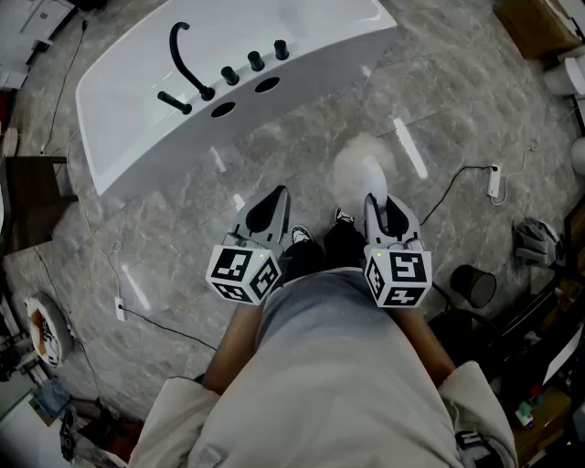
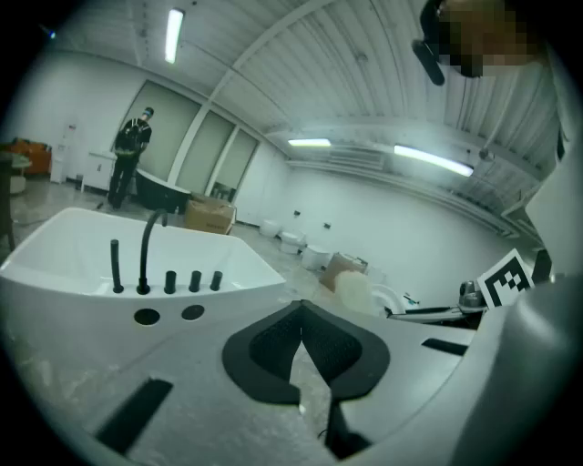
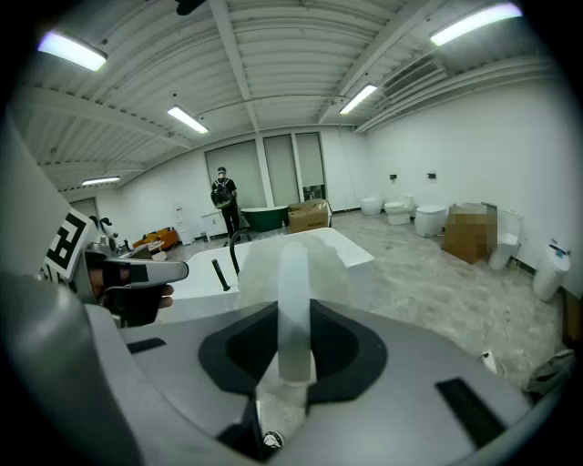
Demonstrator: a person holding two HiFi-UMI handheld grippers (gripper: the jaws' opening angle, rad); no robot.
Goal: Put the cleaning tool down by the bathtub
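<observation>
The white bathtub (image 1: 137, 101) with a black faucet (image 1: 183, 55) stands on the marble floor at the upper left of the head view. My right gripper (image 1: 377, 206) is shut on the white handle (image 3: 294, 300) of the cleaning tool, whose fluffy white head (image 1: 361, 169) sticks out ahead of the jaws, above the floor to the right of the tub. In the right gripper view the tub (image 3: 342, 248) lies just beyond the tool. My left gripper (image 1: 274, 196) is shut and empty, level with the right one. The left gripper view shows the tub (image 2: 73, 246) and the tool head (image 2: 353, 293).
Cables and a power strip (image 1: 494, 181) lie on the floor at the right, with a black bucket (image 1: 473, 285) and gloves (image 1: 535, 239) nearby. A cardboard box (image 1: 539, 23) sits at the top right. A person (image 3: 221, 196) stands far off; toilets (image 3: 396, 211) line the wall.
</observation>
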